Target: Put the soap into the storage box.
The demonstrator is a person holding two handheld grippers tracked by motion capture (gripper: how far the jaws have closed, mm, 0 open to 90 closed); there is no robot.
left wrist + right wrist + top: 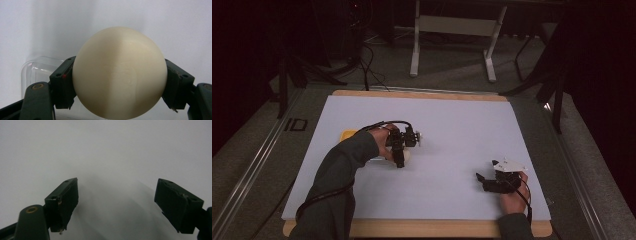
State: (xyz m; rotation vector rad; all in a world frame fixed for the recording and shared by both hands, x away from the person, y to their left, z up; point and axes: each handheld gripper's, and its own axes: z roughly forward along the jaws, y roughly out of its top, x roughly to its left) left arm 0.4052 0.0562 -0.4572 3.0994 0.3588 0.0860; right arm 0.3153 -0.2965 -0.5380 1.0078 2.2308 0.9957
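Note:
A cream ball (120,72) sits between the two black pads (63,82) of my left gripper (120,83), which is shut on it at its widest part. In the high view the left gripper (401,159) hangs left of the table's middle, and a sliver of the cream ball (407,156) shows beside its jaws. My right gripper (483,182) rests low near the front right of the table. Its jaws stand wide apart, and in the right gripper view the right gripper (116,200) has nothing but white table between them.
A clear plastic container (35,70) lies on the table behind the ball at the left. A yellow flat piece (348,135) shows beside the left sleeve. The white sheet (452,120) covers the wooden table. A metal stand (452,30) is on the floor beyond.

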